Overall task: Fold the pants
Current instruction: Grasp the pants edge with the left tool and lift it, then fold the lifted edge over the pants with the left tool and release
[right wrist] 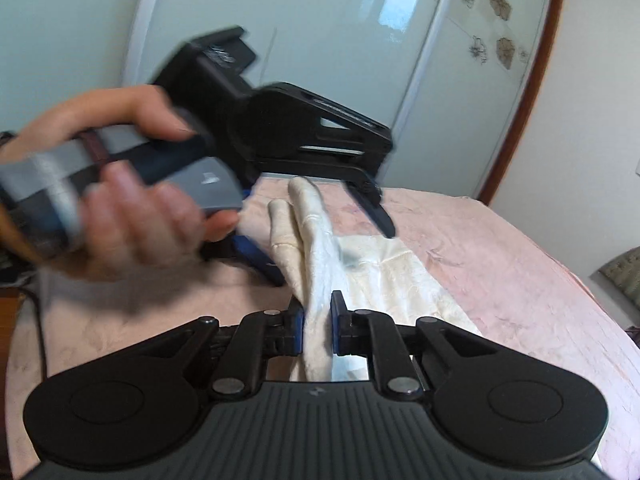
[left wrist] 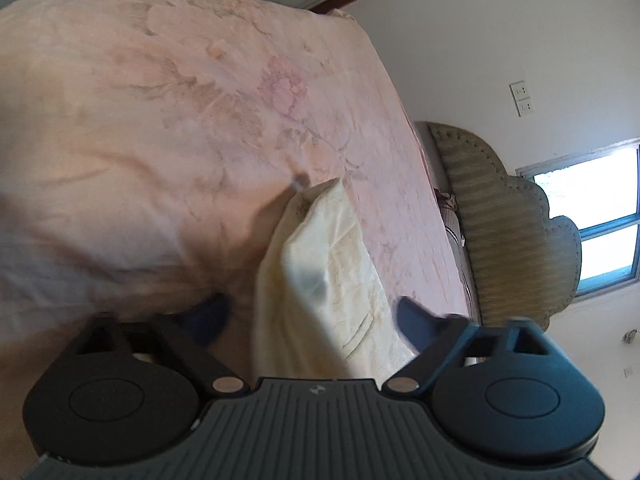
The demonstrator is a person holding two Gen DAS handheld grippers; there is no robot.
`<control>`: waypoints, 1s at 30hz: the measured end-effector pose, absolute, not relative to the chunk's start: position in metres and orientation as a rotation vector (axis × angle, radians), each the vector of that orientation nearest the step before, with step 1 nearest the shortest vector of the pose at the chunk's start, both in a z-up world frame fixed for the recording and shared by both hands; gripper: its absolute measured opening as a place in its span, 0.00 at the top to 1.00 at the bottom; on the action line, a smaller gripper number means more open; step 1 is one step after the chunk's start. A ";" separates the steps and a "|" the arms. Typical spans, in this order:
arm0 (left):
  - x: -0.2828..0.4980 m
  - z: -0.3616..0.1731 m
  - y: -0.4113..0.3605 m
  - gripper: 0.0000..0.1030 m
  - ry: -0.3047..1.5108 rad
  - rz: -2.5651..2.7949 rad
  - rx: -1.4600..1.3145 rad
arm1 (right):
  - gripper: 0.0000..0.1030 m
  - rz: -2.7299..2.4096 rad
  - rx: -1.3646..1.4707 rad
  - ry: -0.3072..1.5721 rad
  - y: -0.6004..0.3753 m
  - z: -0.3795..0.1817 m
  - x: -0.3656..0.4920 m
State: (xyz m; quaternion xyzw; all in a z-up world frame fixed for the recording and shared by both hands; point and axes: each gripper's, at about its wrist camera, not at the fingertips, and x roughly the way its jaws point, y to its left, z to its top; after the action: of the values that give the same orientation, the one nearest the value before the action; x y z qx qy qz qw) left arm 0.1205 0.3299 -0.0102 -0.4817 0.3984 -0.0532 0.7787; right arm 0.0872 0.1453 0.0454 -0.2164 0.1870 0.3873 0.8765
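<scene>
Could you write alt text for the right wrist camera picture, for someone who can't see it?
The right gripper is pinched shut on a raised fold of cream pants lying on a pink bedspread. Just beyond, a person's hand holds the left gripper, its fingers apart on either side of the same fold. Pale wardrobe doors stand behind.

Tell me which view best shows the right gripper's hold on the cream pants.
The right wrist view: the right gripper is shut on a bunched fold of the cream embossed fabric pants. The left wrist view shows only the pants between the open left gripper.
</scene>
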 end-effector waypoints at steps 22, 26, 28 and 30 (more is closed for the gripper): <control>0.076 0.109 0.195 0.87 0.673 -0.147 -0.588 | 0.70 0.770 0.242 0.558 -0.007 0.074 0.149; 0.068 0.125 0.142 0.86 0.620 -0.152 -0.482 | 0.57 0.771 0.380 0.498 -0.038 0.087 0.143; 0.067 0.128 0.119 0.84 0.612 -0.179 -0.468 | 0.57 0.749 0.404 0.474 -0.049 0.090 0.136; 0.067 0.131 0.097 0.82 0.606 -0.225 -0.463 | 0.57 0.722 0.439 0.459 -0.070 0.095 0.122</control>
State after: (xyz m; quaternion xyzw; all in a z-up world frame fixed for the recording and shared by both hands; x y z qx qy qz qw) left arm 0.0669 0.0966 0.1309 -0.2257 0.2952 -0.1097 0.9219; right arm 0.1221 -0.0703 0.0949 0.2112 0.2206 0.3472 0.8867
